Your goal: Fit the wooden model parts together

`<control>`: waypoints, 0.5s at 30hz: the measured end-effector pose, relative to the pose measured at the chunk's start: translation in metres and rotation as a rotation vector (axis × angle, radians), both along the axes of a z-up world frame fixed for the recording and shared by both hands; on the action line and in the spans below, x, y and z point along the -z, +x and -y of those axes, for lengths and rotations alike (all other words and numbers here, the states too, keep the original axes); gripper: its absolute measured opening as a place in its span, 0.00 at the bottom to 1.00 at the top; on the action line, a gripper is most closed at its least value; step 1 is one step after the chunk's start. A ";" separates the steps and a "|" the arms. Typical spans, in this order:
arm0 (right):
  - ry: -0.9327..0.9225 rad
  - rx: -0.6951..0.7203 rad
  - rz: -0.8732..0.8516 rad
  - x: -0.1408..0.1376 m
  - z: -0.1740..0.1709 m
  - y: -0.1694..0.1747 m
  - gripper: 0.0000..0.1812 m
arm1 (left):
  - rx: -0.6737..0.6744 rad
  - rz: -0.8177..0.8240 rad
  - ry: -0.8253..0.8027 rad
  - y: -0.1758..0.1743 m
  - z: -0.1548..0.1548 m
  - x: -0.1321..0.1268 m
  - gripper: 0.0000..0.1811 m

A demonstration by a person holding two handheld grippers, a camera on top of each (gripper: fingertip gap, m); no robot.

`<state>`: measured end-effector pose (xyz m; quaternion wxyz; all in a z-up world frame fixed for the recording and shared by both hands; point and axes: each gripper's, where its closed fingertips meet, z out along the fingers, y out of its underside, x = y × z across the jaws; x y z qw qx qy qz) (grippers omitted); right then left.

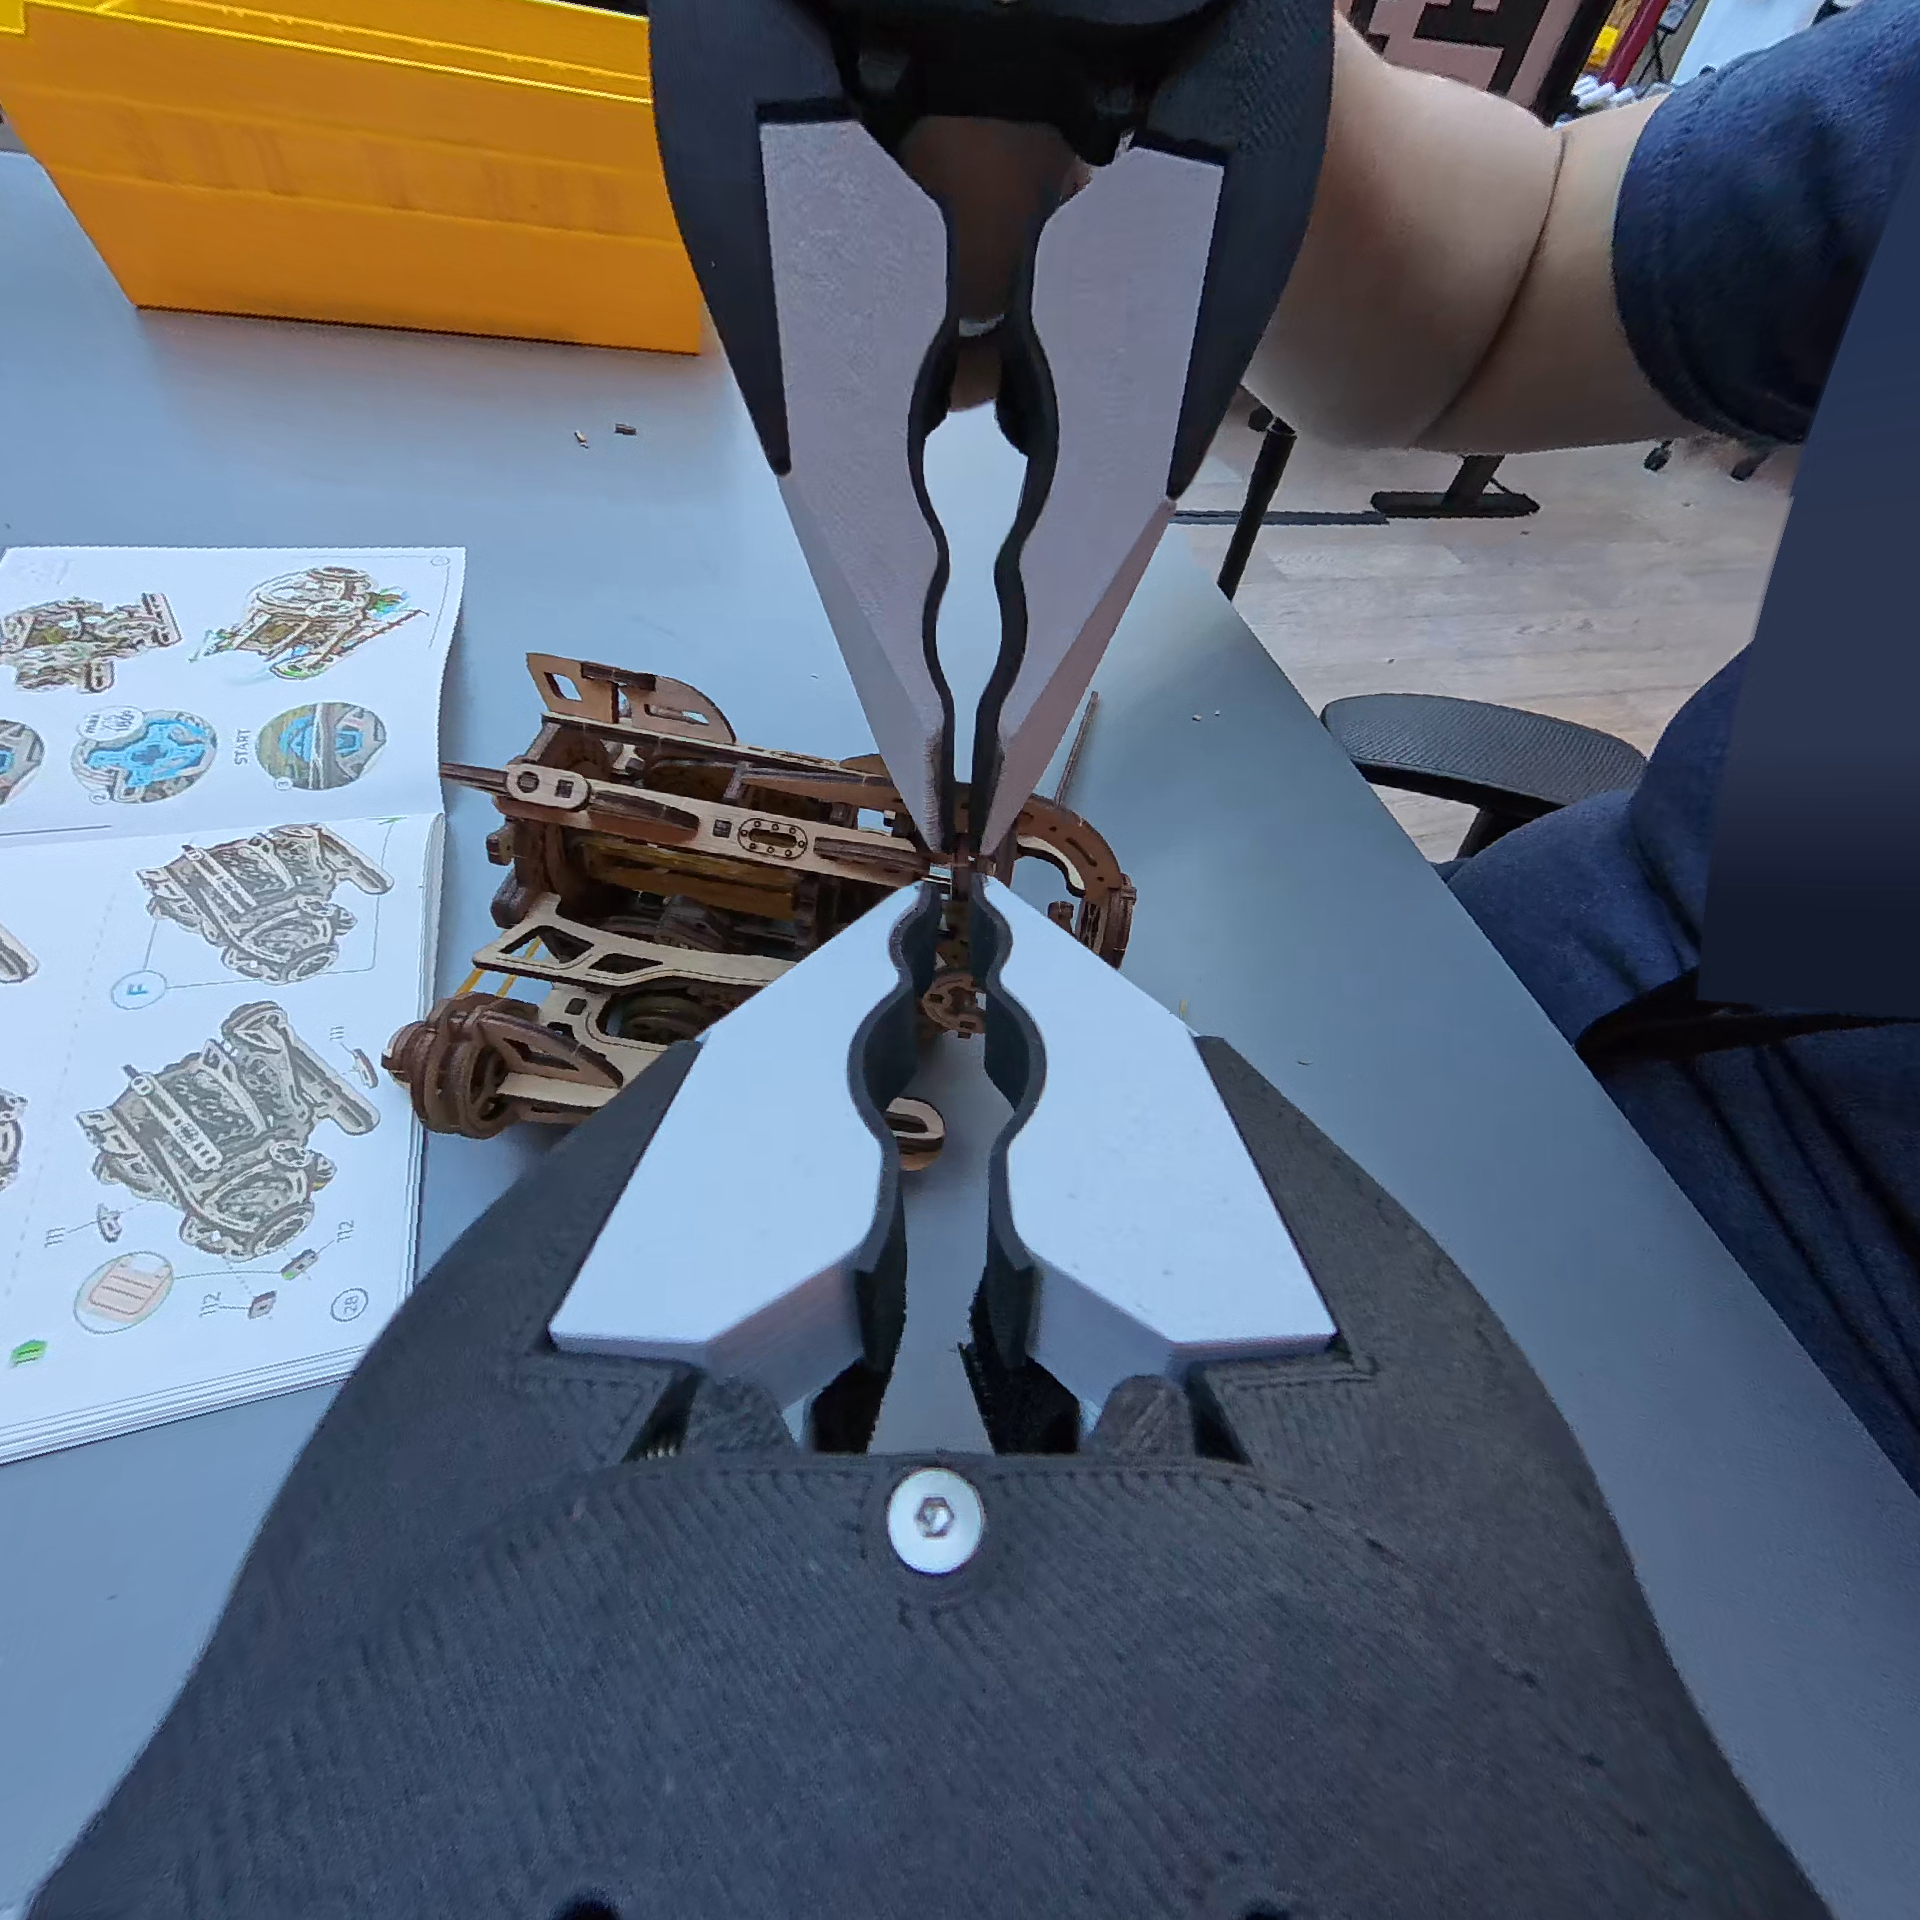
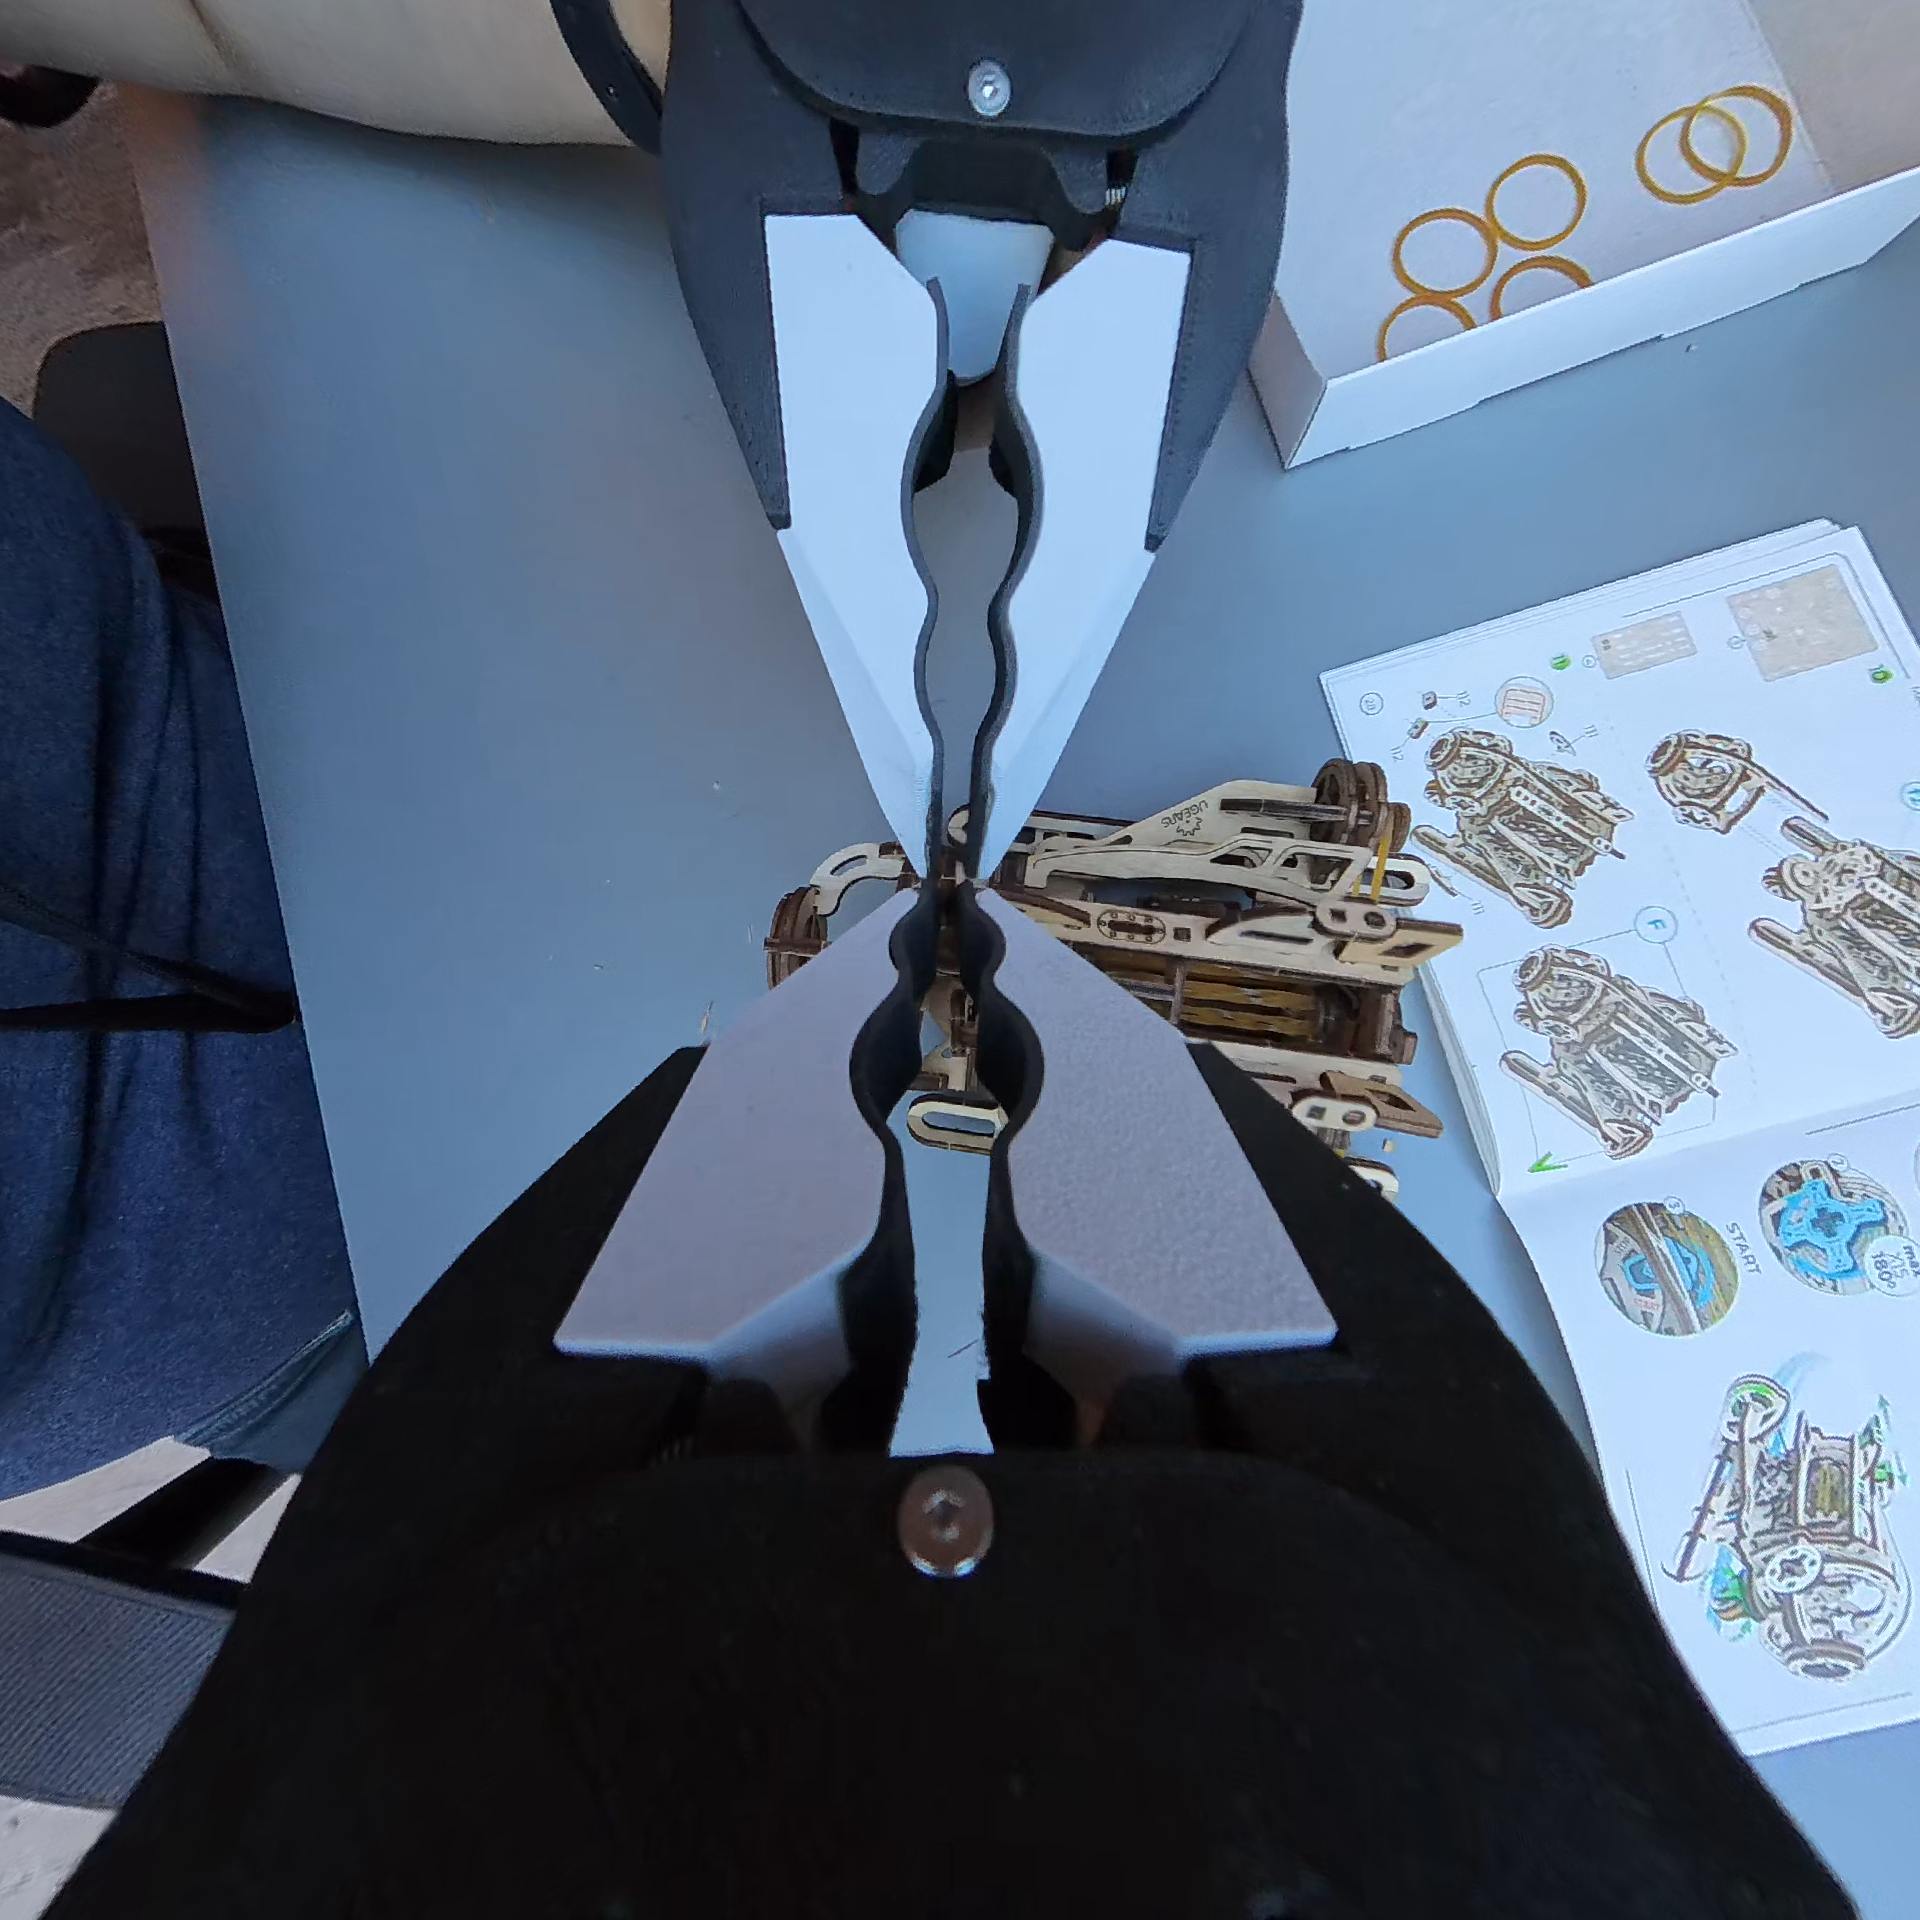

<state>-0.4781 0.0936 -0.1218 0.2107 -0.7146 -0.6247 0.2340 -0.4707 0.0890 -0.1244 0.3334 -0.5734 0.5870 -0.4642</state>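
Observation:
The wooden model [image 1: 665,831] lies on its side on the grey table [image 1: 1299,935]; it also shows in the right wrist view [image 2: 1195,935]. My two grippers meet tip to tip just above its curved end. My left gripper [image 1: 958,896] is shut on a small dark wooden part [image 1: 961,871]. My right gripper [image 2: 940,902] comes from the opposite side and is shut on the same small part [image 2: 945,881]. In the left wrist view the right gripper [image 1: 961,831] reaches down from the top. In the right wrist view the left gripper [image 2: 951,847] does the same.
An open instruction booklet [image 1: 208,987] lies beside the model. A yellow bin [image 1: 364,177] stands at the back. A white box [image 2: 1351,416] holds rubber bands [image 2: 1538,197]. A loose wooden piece [image 1: 914,1127] and a thin stick [image 1: 1075,748] lie near the table edge. A person's arm [image 1: 1455,260] is close. Only a small space, under 4 cm, lies between the two pairs of fingers.

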 end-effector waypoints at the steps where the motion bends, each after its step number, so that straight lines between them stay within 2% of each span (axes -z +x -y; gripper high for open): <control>1: -0.003 -0.004 0.009 0.001 0.000 0.000 0.00 | 0.003 0.000 -0.004 0.000 0.000 0.000 0.02; 15: -0.005 -0.001 0.055 0.002 -0.002 0.000 0.00 | 0.000 -0.003 0.013 0.000 -0.001 0.002 0.00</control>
